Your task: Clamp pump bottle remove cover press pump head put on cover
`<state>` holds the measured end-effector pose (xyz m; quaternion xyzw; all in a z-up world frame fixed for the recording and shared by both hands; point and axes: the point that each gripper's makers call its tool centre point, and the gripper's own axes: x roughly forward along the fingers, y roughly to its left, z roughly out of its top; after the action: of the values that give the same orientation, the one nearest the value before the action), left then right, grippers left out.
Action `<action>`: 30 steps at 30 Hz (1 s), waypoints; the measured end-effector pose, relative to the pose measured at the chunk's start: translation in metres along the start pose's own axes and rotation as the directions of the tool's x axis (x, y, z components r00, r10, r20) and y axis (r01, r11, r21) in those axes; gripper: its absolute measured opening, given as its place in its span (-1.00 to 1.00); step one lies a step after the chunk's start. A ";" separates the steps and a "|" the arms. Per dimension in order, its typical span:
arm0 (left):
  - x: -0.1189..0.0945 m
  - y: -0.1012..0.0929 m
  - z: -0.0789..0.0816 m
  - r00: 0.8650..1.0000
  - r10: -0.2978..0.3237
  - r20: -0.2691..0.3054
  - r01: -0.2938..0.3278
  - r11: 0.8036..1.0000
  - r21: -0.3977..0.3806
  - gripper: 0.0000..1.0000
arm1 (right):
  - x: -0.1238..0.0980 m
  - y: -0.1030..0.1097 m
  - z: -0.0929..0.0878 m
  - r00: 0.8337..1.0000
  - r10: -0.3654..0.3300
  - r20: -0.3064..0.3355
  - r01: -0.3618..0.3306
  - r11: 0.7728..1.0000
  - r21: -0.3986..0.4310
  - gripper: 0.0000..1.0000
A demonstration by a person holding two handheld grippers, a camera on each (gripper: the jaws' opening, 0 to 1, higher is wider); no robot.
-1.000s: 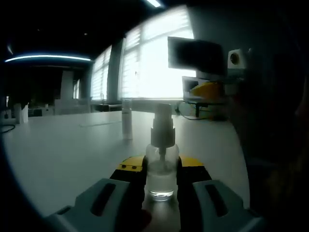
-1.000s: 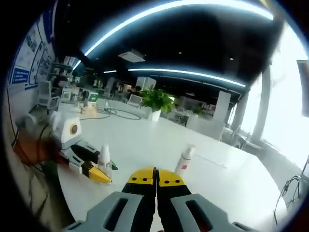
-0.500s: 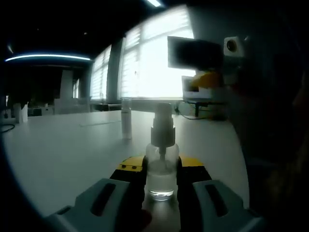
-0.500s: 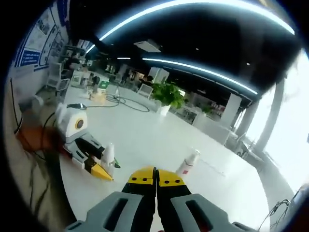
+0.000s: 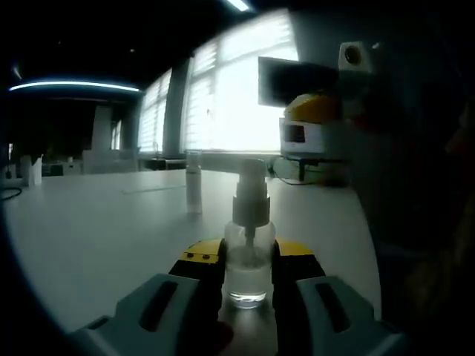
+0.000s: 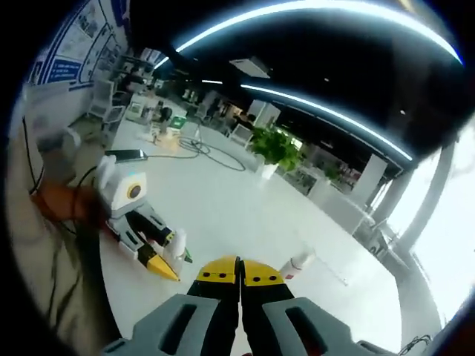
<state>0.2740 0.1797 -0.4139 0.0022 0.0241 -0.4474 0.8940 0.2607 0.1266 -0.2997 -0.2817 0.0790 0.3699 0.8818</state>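
While upright on white surface (image 5: pixel 96 237), clear round plastic pump bottle (image 5: pixel 248 256) clamped at frame centre by left gripper (image 5: pixel 247 271); right gripper (image 6: pixel 239 276) jaws clenched, empty.

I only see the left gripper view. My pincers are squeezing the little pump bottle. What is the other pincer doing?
Observer: The right gripper has its jaws pressed together with nothing between them.
Operator: Does it see my bottle?
Observer: Yes, the pump bottle stands upright in the left gripper, low and to the left in its view.
Operator: What's behind me?
Observer: A green plant at the white table's far side.
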 end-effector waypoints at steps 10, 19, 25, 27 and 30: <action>-0.001 -0.001 0.002 1.000 -0.009 0.011 0.009 1.000 -0.008 -0.66 | 0.004 0.009 0.013 0.998 0.059 -0.022 -0.060 0.997 -0.039 -1.00; -0.001 0.000 0.002 1.000 -0.009 0.013 0.009 1.000 -0.019 -0.69 | 0.019 0.027 0.023 0.979 0.185 -0.082 -0.192 0.979 -0.074 -1.00; -0.001 -0.001 0.002 1.000 -0.016 0.012 0.016 0.999 -0.039 -0.69 | 0.028 0.048 0.022 0.947 0.296 -0.121 -0.306 0.949 -0.075 -1.00; -0.001 -0.002 0.002 1.000 -0.015 0.012 0.016 0.999 -0.041 -0.69 | 0.032 0.051 0.020 0.941 0.308 -0.139 -0.321 0.943 -0.084 -1.00; -0.001 -0.003 0.003 1.000 -0.016 0.011 0.017 1.000 -0.026 -0.69 | 0.037 0.054 0.018 0.932 0.324 -0.162 -0.341 0.936 -0.089 -1.00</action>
<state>0.2709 0.1781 -0.4111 -0.0123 0.0251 -0.4545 0.8903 0.2482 0.1894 -0.3211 -0.3410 0.1678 0.4965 0.7805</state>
